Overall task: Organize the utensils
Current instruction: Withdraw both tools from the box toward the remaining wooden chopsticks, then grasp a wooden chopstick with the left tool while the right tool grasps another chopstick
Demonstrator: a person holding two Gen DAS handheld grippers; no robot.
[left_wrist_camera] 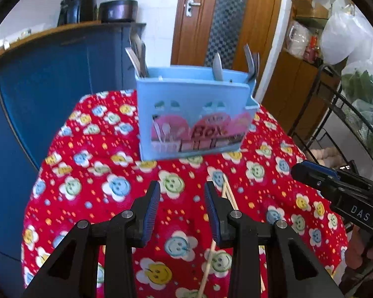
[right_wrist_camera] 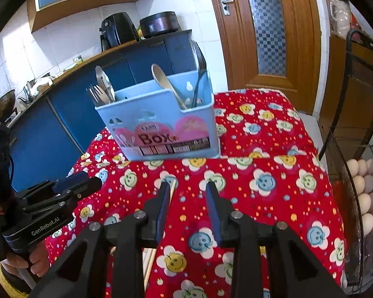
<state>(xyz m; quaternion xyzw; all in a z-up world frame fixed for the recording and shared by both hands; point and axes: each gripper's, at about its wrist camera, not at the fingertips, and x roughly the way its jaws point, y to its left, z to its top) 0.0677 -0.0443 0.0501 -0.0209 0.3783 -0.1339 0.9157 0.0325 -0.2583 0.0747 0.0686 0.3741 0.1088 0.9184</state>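
Left wrist view: chopsticks (left_wrist_camera: 227, 193) lie on the worktop (left_wrist_camera: 87, 173), long axis pointing toward the blue utensil box (left_wrist_camera: 194, 114), just beside the left hand-held gripper (left_wrist_camera: 182, 188)'s inner finger. Left hand-held gripper is part open and empty. Right hand-held gripper (right_wrist_camera: 186, 188), part open and empty, has them just outside its left finger.

Light-blue glossy plastic box (right_wrist_camera: 159, 129) with a printed paper-like label holds shiny metal forks (left_wrist_camera: 251, 59) and a wooden spoon (right_wrist_camera: 165, 82); it stands on red flower-print cloth (right_wrist_camera: 261, 193), pale wooden chopsticks (left_wrist_camera: 227, 193) alongside.

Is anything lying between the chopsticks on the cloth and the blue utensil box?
Nothing visible. Only bare red cloth lies between the chopsticks and the blue utensil box; both tongs are nearer the camera than that stretch.
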